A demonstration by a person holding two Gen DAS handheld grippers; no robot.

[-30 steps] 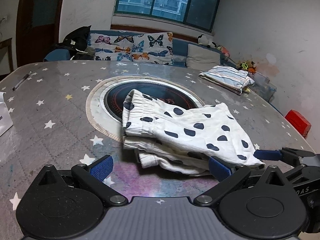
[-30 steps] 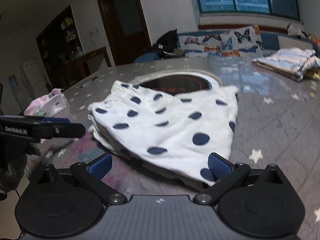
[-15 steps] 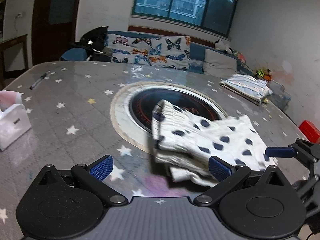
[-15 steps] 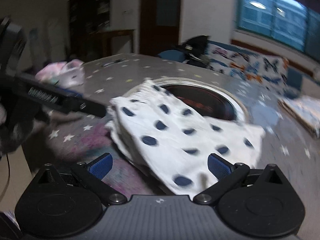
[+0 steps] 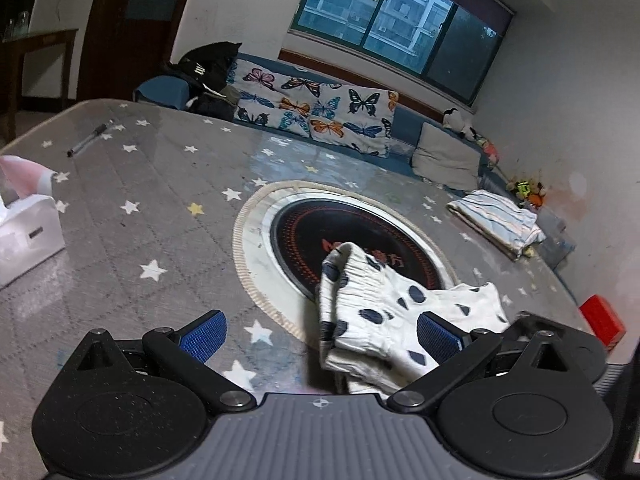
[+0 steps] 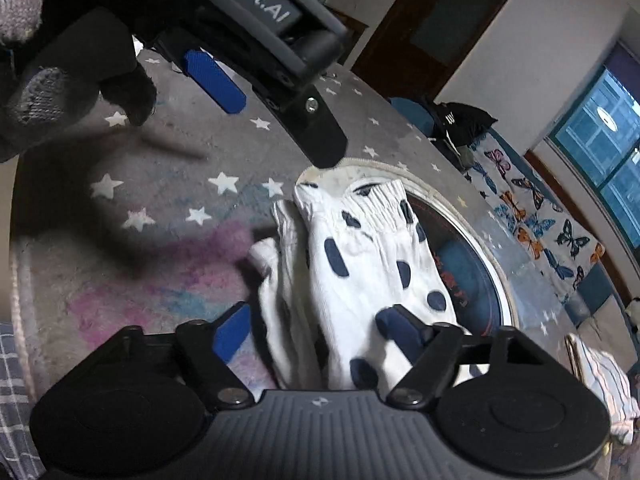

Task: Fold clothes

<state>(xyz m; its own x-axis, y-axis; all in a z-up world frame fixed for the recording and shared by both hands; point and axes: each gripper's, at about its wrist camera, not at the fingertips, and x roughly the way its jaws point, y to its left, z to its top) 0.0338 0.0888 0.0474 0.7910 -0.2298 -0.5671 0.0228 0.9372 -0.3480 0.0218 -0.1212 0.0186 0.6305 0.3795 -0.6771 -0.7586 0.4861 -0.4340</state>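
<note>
Compared with a second ago, both hand-held grippers, left and right, have drawn back, jaws wide and empty. The folded white navy-dotted cotton garment lies on the star-patterned grey table, so this fold looks finished.

Dotted shorts: soft matt white cloth, ribbed waistband. Table cover: quilted grey fabric under glossy clear film. Hob beside shorts: glossy black glass. Gripper pads: textured blue rubber.
</note>
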